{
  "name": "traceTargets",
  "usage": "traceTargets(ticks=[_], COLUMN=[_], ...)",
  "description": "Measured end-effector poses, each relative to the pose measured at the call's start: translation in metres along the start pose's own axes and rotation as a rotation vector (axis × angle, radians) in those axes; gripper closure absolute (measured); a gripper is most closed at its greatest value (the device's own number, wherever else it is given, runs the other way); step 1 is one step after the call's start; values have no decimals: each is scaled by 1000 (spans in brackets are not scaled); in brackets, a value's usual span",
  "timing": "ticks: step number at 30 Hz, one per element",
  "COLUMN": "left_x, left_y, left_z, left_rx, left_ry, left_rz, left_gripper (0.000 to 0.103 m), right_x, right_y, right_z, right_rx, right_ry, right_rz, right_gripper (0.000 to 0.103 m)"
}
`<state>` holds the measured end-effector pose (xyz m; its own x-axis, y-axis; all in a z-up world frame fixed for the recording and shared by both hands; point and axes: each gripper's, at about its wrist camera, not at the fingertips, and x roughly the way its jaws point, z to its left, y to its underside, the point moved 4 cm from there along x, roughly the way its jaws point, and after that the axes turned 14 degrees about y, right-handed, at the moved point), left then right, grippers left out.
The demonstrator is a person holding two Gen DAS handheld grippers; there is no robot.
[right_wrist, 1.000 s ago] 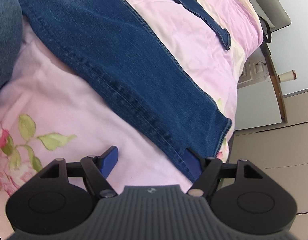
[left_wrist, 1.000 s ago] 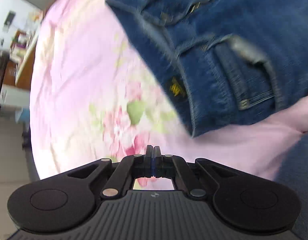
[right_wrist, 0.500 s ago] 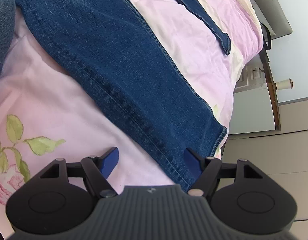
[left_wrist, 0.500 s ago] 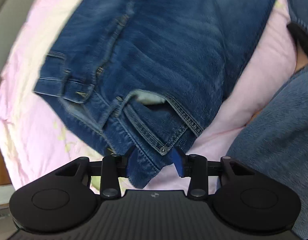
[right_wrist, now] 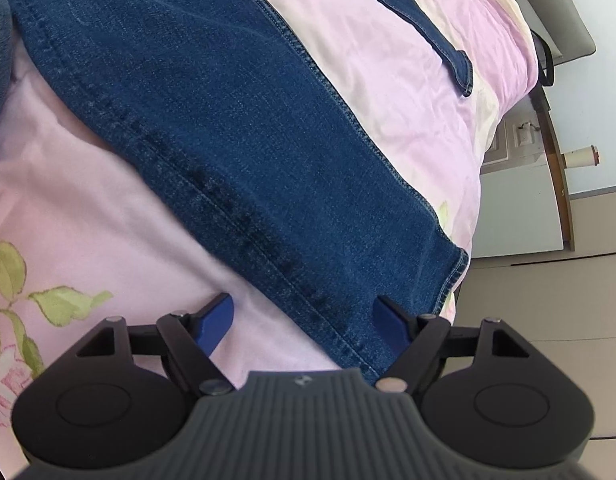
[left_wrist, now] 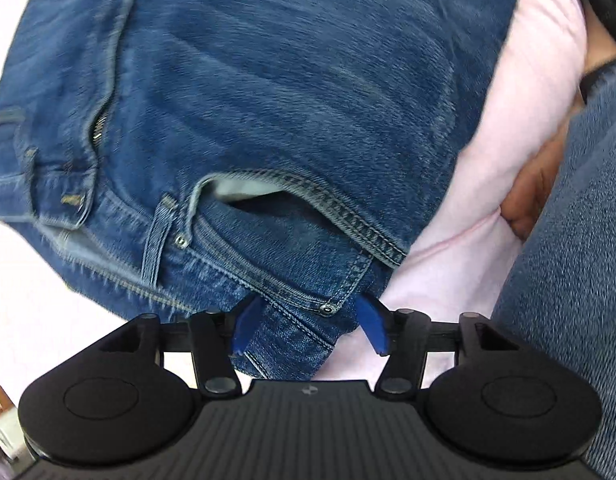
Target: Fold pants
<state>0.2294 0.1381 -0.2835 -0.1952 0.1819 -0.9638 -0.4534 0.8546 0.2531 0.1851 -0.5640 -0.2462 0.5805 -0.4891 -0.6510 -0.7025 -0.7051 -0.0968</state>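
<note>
Blue jeans (left_wrist: 268, 92) lie spread on a bed with a pink floral sheet (right_wrist: 407, 92), waist end under the left claw (left_wrist: 308, 326) and leg end under the right claw (right_wrist: 304, 320). The left claw points steeply down at the waistband corner, its jaws having just been opening; the blue pads (left_wrist: 244, 328) now stand apart with the denim corner and a pocket rivet (left_wrist: 327, 309) between them, the left pad against the fabric's edge and the right pad just clear of it, so nothing is pinched. Directly ahead of this claw the front pocket (left_wrist: 268, 196) gapes, showing pale lining, and the zipper fly (left_wrist: 98, 124) sits up and to its left. To its right a blue sleeve (left_wrist: 567, 260) and part of a hand (left_wrist: 523, 196) rest on the sheet. The right claw hangs with jaws wide over the near trouser leg (right_wrist: 236, 128), whose side seam runs between the pads; whether they touch the cloth cannot be told. The hem (right_wrist: 455, 276) lies just ahead and to its right at the bed's edge. The second leg (right_wrist: 439, 40) stretches well beyond, a strip of sheet between the two.
</note>
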Motion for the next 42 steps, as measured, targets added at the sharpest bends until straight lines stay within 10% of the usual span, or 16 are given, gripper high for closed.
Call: traceTargets(ticks=[5, 16, 24, 28, 30, 33, 42], left_x=[-11, 40, -9, -46, -61, -84, -154], left_y=[-14, -52, -26, -10, -5, 4, 29], left_z=[-18, -33, -31, -30, -23, -21, -2], left_rx=[89, 52, -185, -309, -345, -397, -609], left_ry=[44, -158, -257, -342, -385, -422, -411], left_rz=[-2, 45, -249, -404, -457, -525, -712], left_gripper=[30, 38, 88, 91, 91, 91, 91], right_x=[3, 8, 1, 3, 4, -2, -24], right_y=[-5, -3, 14, 18, 19, 21, -20], right_z=[0, 2, 12, 22, 28, 24, -87], right_rx=[-16, 5, -99, -172, -211, -179, 149], right_ry=[-4, 30, 165, 204, 234, 264, 394], right_rz=[16, 11, -81, -119, -116, -100, -114], right_gripper=[29, 29, 44, 55, 86, 102, 103])
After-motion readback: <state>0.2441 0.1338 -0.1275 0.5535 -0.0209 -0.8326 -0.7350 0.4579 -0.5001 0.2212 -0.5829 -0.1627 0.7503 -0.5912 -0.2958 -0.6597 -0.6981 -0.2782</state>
